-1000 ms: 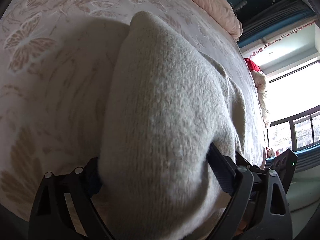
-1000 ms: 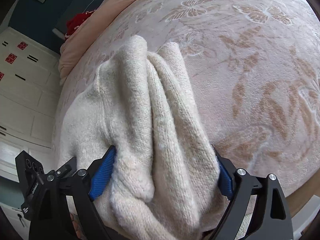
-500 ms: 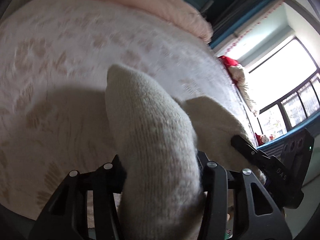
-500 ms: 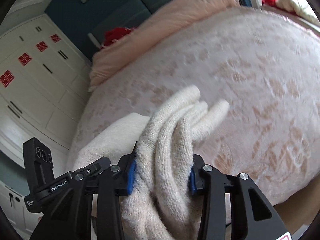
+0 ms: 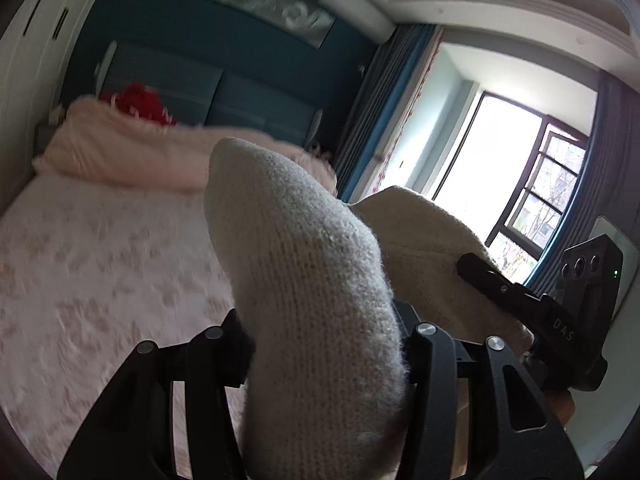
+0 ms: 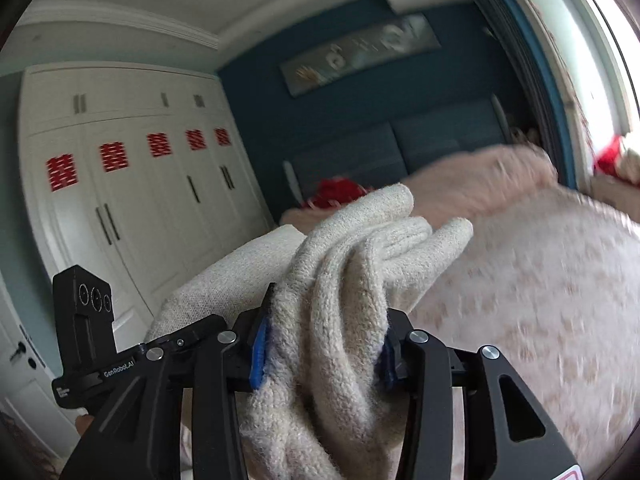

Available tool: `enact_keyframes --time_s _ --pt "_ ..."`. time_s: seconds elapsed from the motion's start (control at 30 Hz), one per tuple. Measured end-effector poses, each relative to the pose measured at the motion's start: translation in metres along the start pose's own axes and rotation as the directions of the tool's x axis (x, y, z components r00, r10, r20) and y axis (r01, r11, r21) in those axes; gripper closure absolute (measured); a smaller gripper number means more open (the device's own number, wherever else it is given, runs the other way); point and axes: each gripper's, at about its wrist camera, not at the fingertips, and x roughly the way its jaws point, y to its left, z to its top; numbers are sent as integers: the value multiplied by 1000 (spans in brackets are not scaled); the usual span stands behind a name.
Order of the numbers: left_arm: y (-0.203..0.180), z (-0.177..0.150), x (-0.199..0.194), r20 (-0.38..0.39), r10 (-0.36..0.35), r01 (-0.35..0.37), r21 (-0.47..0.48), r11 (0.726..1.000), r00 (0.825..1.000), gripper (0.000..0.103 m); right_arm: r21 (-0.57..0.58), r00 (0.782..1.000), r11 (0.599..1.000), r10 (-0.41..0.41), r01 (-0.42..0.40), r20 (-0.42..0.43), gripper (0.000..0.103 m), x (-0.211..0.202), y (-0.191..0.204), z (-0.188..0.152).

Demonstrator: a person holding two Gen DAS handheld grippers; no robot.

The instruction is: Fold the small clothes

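One bed [image 5: 72, 280], pink-white leaf-print cover, fills the lower part of both wrist views, blurred. One pink duvet [image 5: 132, 152] bunched at its head end, one red item [image 5: 138, 102] behind that against the blue headboard [image 5: 224, 92].

One white wardrobe [image 6: 132, 184] with five red paper cutouts on its doors. One long framed picture [image 6: 360, 56] on the blue wall. One window [image 5: 532, 184], bright, curtains on either side.

One cream knit garment [image 5: 312, 292], off the bed, strung between both claws.

Left gripper [image 5: 324, 348]: pinching one thick rounded fold of the knit, fabric fills the jaws.

Right gripper [image 6: 324, 340]: blue pads pinching a bunch of three knit folds poking forward; jaws easing apart slightly, fabric packed between them.

Each view shows the other gripper's camera block at the edge.
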Motion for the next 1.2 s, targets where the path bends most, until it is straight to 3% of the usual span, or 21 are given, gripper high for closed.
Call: enact_keyframes --time_s 0.13,0.23,0.37,0.43,0.47,0.5,0.53,0.57,0.6,0.63,0.67,0.73,0.83,0.9,0.97,1.03,1.07,1.1,1.13,1.17,1.2 --pt "15 21 -25 63 -12 9 38 999 998 52 -65 997 996 65 -62 46 59 10 27 16" --pt "40 27 -31 94 6 -10 40 999 996 51 -44 992 992 120 -119 27 58 38 25 16" --pt "91 4 -15 73 91 -92 19 996 993 42 3 985 988 154 -155 -75 50 106 6 -19" --pt "139 -31 15 -27 159 -160 -50 986 987 28 22 980 997 81 -78 -182 49 151 -18 -67" --pt "159 -48 26 -75 196 -202 -80 976 978 28 40 959 999 17 -5 -283 48 176 -36 -103" --pt "190 -79 42 -159 247 -267 -122 956 956 28 44 937 998 -31 49 -349 50 190 -47 -130" --pt "213 -107 54 -230 306 -342 -137 930 924 29 32 908 993 -89 112 -409 53 199 -56 -159" --pt "234 -133 60 -299 367 -423 -151 894 881 30 11 877 987 -136 159 -461 59 203 -65 -185" --pt "249 -156 61 -351 382 -460 -171 871 855 33 -14 841 983 -165 184 -516 62 203 -72 -213" --pt "257 -168 60 -372 376 -466 -190 864 849 34 -16 822 982 -164 186 -546 62 200 -75 -230" --pt "264 -183 55 -386 366 -471 -223 853 846 34 2 812 984 -146 178 -565 62 196 -78 -240" --pt "268 -190 49 -372 342 -452 -266 851 863 33 42 805 985 -114 170 -582 60 196 -84 -244" --pt "270 -183 50 -320 260 -378 -397 836 911 25 120 806 976 -77 181 -587 41 216 -91 -234" --pt "271 -183 56 -299 232 -352 -452 820 926 21 210 811 963 -14 167 -585 33 238 -96 -229" --pt "275 -184 70 -312 215 -350 -484 802 925 20 252 796 951 8 182 -605 32 258 -105 -234" --pt "279 -196 91 -365 200 -373 -502 781 909 22 269 755 935 2 230 -656 32 281 -113 -250" --pt "282 -199 101 -391 199 -390 -506 769 899 26 279 740 931 13 237 -672 36 289 -115 -258" --pt "284 -202 109 -414 199 -406 -506 761 888 37 273 731 931 10 241 -682 49 295 -115 -264" --pt "286 -203 115 -433 211 -426 -495 757 877 43 258 728 937 5 236 -686 55 298 -112 -263" --pt "284 -199 117 -435 214 -427 -480 766 875 47 248 732 941 -1 231 -681 71 297 -108 -258" --pt "282 -193 117 -429 207 -414 -474 777 879 55 239 747 945 -6 221 -665 94 292 -102 -248"
